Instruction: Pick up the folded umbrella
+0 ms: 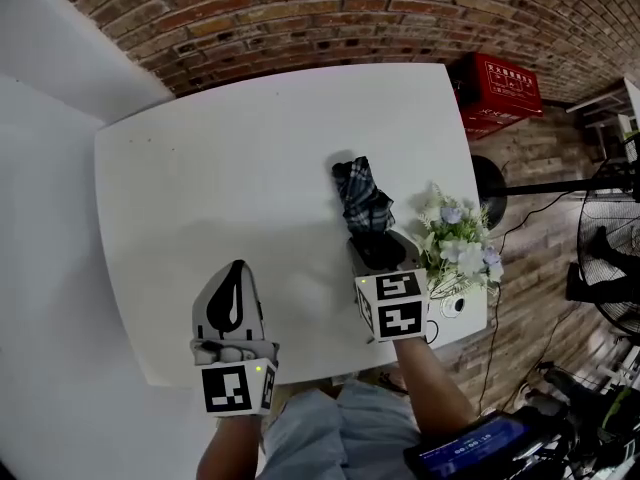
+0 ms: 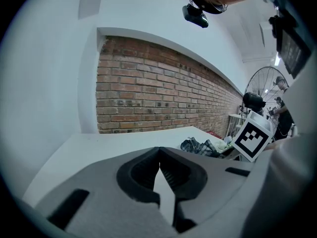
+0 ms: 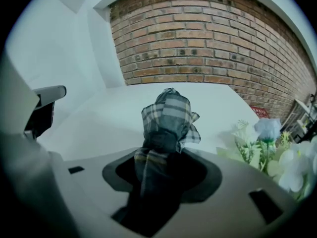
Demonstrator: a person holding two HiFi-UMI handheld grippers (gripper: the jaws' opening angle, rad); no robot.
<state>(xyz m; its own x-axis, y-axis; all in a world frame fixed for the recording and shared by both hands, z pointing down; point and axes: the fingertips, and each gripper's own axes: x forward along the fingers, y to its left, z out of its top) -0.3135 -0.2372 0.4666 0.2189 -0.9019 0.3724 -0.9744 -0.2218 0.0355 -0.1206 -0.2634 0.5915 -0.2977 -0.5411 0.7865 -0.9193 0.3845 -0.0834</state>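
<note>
Just beside the folded umbrella (image 1: 362,200), white flowers (image 1: 455,243) crowd the table (image 1: 200,168) edge.

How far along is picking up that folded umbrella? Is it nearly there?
Done: the right hand-held gripper is already at the folded umbrella. In hand: its jaws look closed on the umbrella's near end, which fills the gap between them. Left: the lift, since the umbrella lies on the white table. The left hand-held gripper is shut and empty, off to the side.

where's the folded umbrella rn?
Head view, right of centre on the table: folded umbrella, near end in the right gripper, flowers to its right.
</note>
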